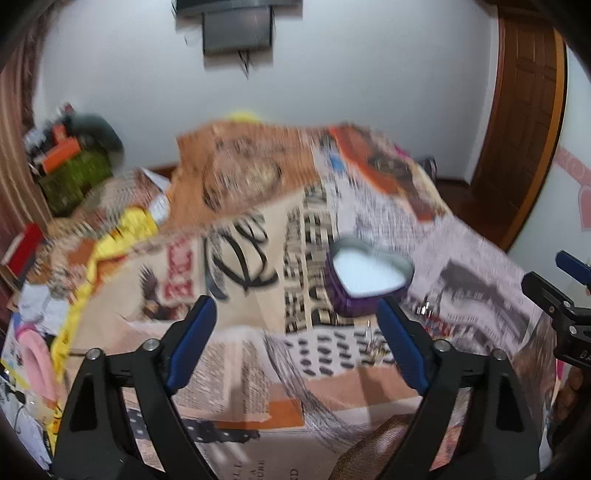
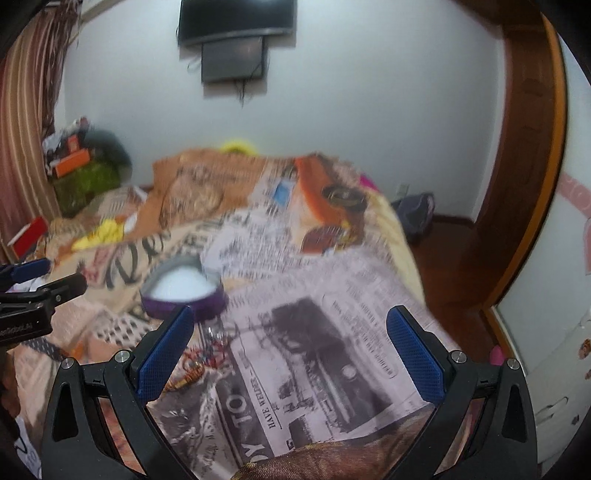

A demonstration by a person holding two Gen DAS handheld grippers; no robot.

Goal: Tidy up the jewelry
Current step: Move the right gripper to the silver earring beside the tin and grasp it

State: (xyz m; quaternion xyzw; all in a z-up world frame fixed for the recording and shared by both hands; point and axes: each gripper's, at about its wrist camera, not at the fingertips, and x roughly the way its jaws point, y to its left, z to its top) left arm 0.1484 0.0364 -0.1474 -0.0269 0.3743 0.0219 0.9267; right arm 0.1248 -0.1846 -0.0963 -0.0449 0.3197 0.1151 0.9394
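Observation:
A purple heart-shaped box [image 1: 364, 282] with a white lining stands open on the newspaper-print bedspread [image 1: 258, 369]. It also shows in the right wrist view [image 2: 184, 291]. Small pieces of jewelry [image 2: 201, 360] lie on the spread just in front of the box; a few glints show in the left wrist view [image 1: 424, 306]. My left gripper [image 1: 297, 317] is open and empty, above the spread, short of the box. My right gripper [image 2: 290, 328] is open and empty, to the right of the box and jewelry. Both views are blurred.
The bed fills the middle. A cluttered pile with a green basket [image 2: 86, 184] sits at the far left by a striped curtain. A wooden door frame [image 2: 524, 147] stands at the right. A screen [image 2: 236, 33] hangs on the far wall.

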